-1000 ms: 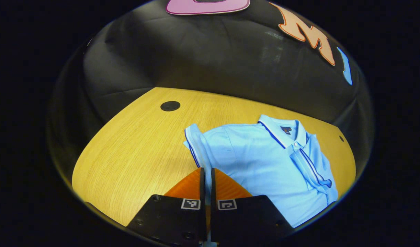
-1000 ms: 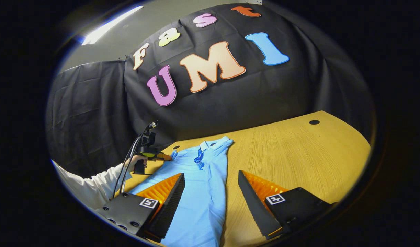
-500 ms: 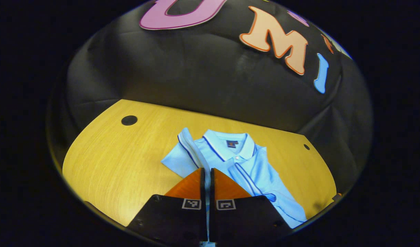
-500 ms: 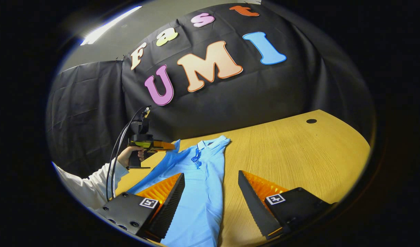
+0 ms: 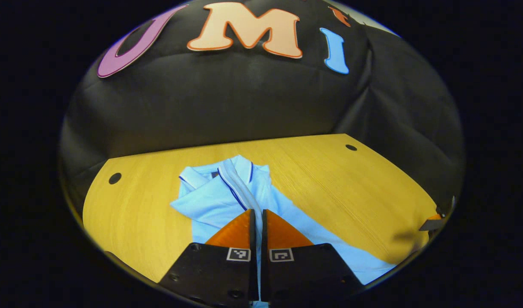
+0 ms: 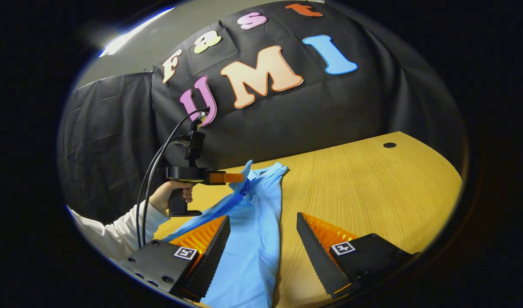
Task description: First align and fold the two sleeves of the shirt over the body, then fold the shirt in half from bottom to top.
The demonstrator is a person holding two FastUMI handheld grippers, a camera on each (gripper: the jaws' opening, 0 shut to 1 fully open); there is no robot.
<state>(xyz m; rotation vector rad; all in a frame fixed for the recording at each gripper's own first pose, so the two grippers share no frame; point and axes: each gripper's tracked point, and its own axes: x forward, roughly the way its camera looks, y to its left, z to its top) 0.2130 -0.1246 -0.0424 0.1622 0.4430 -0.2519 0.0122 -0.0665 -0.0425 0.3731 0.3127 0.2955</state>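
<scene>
Worktop: the yellow wood-grain worktop (image 6: pixel 364 188) carried the shirt; a dark round hole (image 6: pixel 389 145) sat near its far right corner in the right gripper view.
Shirt: the light blue short-sleeved polo shirt with dark-piped collar (image 6: pixel 255 239) lay lengthwise on the worktop, collar toward the far edge by the black cloth wall, hem toward the near edge. Its long axis ran from near edge to far edge.
Sleeve: the left sleeve with its striped cuff (image 5: pixel 237 188) was lifted off the worktop and hung over the body, its cuff edge running up from the left tool toward the collar (image 5: pixel 193 177).
Left tool: the left tool (image 5: pixel 258 218), held by a hand (image 6: pixel 171 196) in a white sleeve, was clenched on the sleeve cuff, the cloth passing between its two fingers. It stood above the shirt's upper body, well clear of the worktop.
Right tool: the right tool (image 6: pixel 263 231) was released, jaws wide apart, gripping nothing, near the hem end.
Key relation: the body lay straight below and ahead of the left tool, so the sleeve probably needed lowering flat across the chest.
Progress: sleeve folding seemed under way; the bottom-to-top fold was not yet done.
</scene>
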